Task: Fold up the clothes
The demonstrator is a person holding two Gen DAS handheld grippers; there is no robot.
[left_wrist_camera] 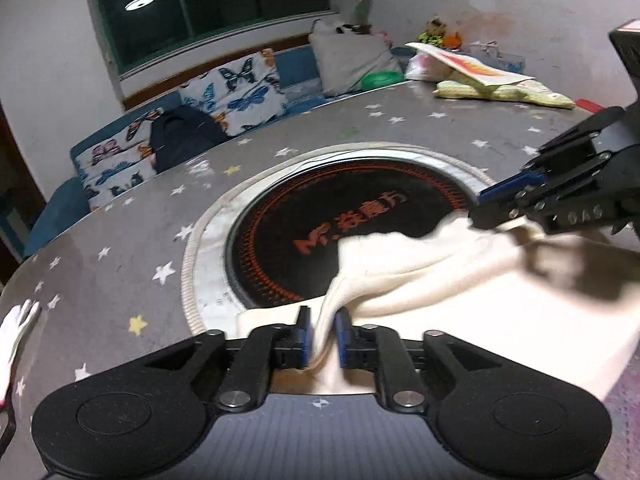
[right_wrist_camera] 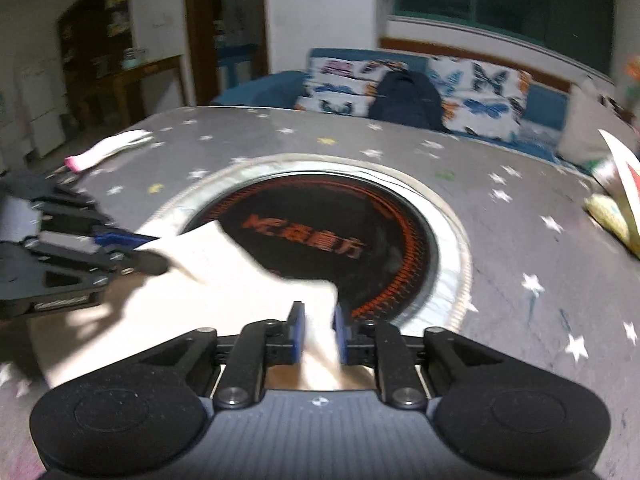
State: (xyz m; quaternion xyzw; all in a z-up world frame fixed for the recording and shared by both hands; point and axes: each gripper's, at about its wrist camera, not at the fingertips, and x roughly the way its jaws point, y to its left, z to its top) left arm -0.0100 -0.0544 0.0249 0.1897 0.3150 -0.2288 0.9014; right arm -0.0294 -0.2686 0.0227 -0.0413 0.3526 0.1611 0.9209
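Note:
A cream-white garment (left_wrist_camera: 440,280) lies on the grey star-patterned table (left_wrist_camera: 120,240), partly over the black round hob plate (left_wrist_camera: 304,224). My left gripper (left_wrist_camera: 323,340) has a raised fold of the garment running between its blue pads; the jaws stand a little apart and a gap shows beside the cloth. My right gripper (left_wrist_camera: 480,208) comes in from the right at another corner. In the right wrist view the garment (right_wrist_camera: 240,272) fills the space between the right gripper's (right_wrist_camera: 320,336) slightly parted pads. The left gripper (right_wrist_camera: 160,252) is at the left, blurred.
A white glove (left_wrist_camera: 16,328) lies near the table's left edge. At the far right sit folded pale-green clothes (left_wrist_camera: 500,92) under a sheet of paper (left_wrist_camera: 468,62). Behind the table stands a blue sofa with butterfly cushions (left_wrist_camera: 200,120) and a dark bag (right_wrist_camera: 404,96).

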